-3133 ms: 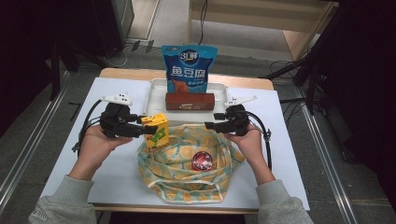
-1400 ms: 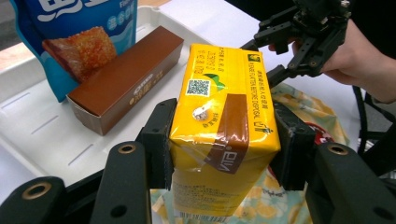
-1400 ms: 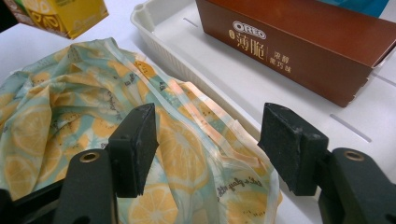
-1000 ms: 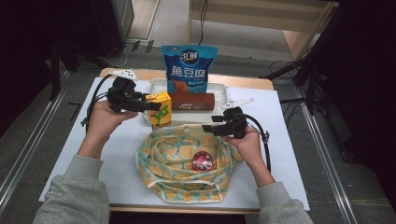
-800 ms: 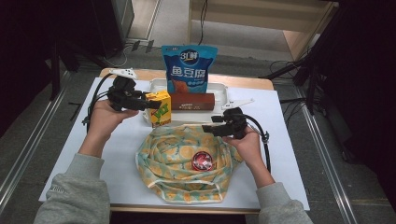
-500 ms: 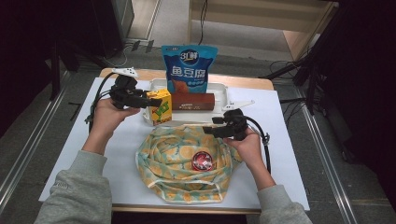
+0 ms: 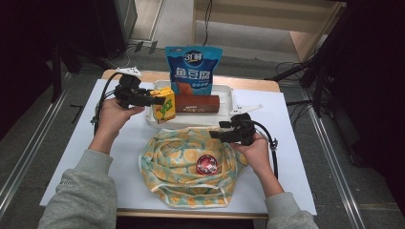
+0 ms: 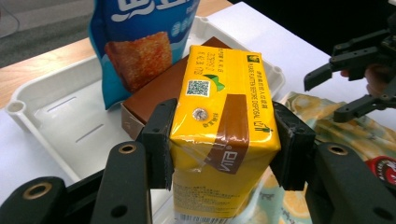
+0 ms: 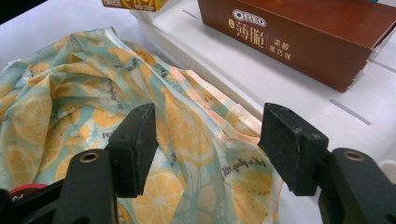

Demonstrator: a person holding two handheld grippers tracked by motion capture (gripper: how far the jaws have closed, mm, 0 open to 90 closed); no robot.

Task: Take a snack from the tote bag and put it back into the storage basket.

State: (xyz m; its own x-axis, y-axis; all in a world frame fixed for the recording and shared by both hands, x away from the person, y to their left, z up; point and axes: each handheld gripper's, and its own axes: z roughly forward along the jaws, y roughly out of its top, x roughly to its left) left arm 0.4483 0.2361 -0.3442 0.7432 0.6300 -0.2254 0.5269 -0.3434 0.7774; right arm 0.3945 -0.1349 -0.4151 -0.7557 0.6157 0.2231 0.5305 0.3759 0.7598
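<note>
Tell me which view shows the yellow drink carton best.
The left gripper view: the yellow drink carton sits close up, clamped between the left gripper pads. The high view shows it small over the white tray; the right gripper view catches one corner.

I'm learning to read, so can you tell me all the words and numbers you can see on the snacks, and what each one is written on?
"OREO", with Chinese characters beside it: on the brown box in the white tray.
"VITA": sideways on the yellow drink carton clamped in the left gripper.
"3", with big white Chinese characters: on the blue bag.
The carton's small print and the red round thing's label are too small to read.
</note>
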